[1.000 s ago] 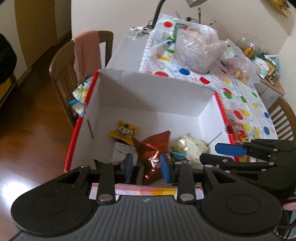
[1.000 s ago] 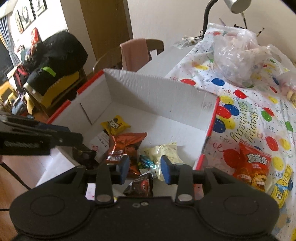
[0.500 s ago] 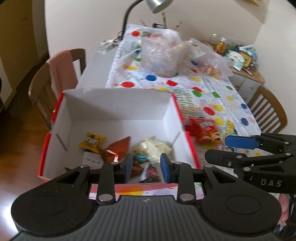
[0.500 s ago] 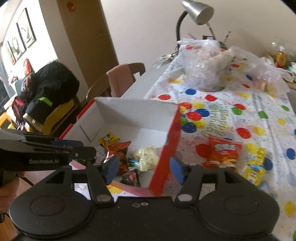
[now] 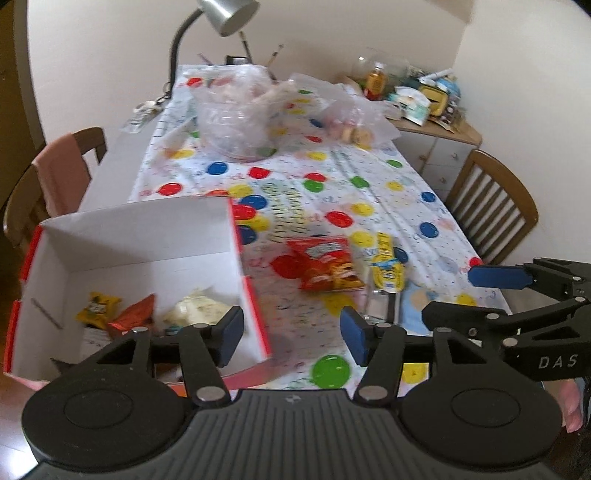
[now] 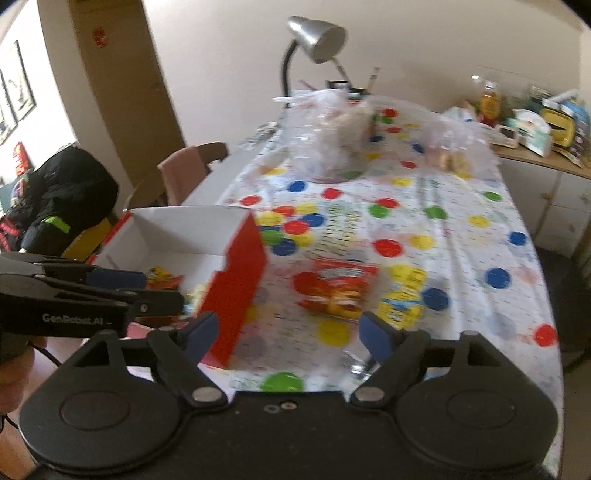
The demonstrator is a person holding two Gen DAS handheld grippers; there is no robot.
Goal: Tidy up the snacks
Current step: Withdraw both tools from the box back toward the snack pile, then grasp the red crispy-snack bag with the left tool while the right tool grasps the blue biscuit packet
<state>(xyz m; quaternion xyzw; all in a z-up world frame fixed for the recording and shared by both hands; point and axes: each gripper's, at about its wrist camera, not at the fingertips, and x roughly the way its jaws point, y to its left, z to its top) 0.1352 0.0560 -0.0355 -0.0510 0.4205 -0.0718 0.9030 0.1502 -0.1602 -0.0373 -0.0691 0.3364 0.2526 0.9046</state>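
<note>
A: Tools?
B: My left gripper (image 5: 291, 334) and right gripper (image 6: 286, 334) both gape wide, nothing held.

A: Nearest snacks?
B: Red chip bag (image 5: 325, 266) flat on the table, just right of the box's (image 5: 136, 236) red wall; yellow packet (image 5: 386, 266) touching its right edge. My guess: both light, crinkly, slippery film, contents crushable. I'd pinch a sealed end seam, not the puffed middle.

A: In the box?
B: Several wrappers lie at the near end; it sits at the table's near left corner.

A: Surface, room?
B: Polka-dot tablecloth (image 6: 461, 236), thin, may ruck. Farther: clear plastic bags (image 5: 236, 114), desk lamp (image 6: 314, 33), cluttered cabinet (image 5: 436, 125), wooden chairs.
</note>
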